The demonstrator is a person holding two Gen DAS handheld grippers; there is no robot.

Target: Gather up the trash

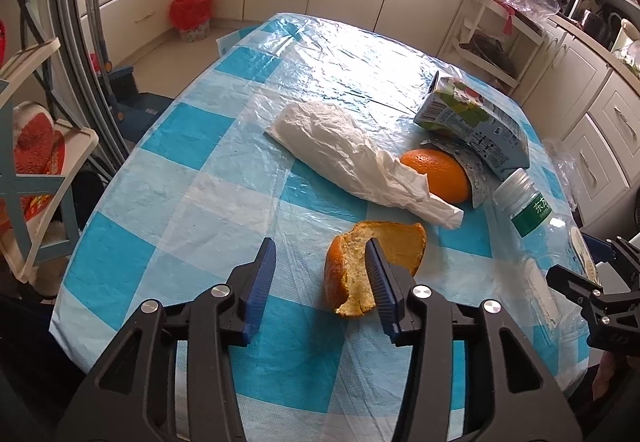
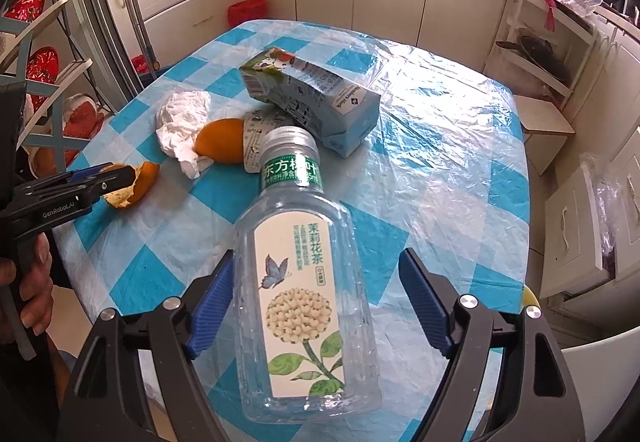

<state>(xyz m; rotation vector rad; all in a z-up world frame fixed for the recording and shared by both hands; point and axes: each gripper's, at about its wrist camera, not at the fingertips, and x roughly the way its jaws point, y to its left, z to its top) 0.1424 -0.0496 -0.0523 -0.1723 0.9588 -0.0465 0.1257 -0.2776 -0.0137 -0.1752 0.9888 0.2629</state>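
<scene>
Left gripper [image 1: 322, 256] fingers spread apart, low over the blue-and-white checked plastic-covered desk [image 1: 188, 138]; its right finger [image 1: 378, 278] overlaps the torn curled orange peel piece [image 1: 394, 242], nothing gripped. Right gripper [image 2: 316, 274] fingers spread wide on both sides of the clear plastic tea bottle with flower label [image 2: 302, 282], which lies flat on the desk, cap pointing away. Beyond: whole orange [image 1: 438, 172], crumpled white tissue [image 1: 348, 154], crushed pale-blue drink carton [image 2: 316, 98], clustered together mid-desk.

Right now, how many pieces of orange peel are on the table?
2: one orange peel piece by the left gripper, another peel between the tissue and the carton. More may be hidden.
</scene>
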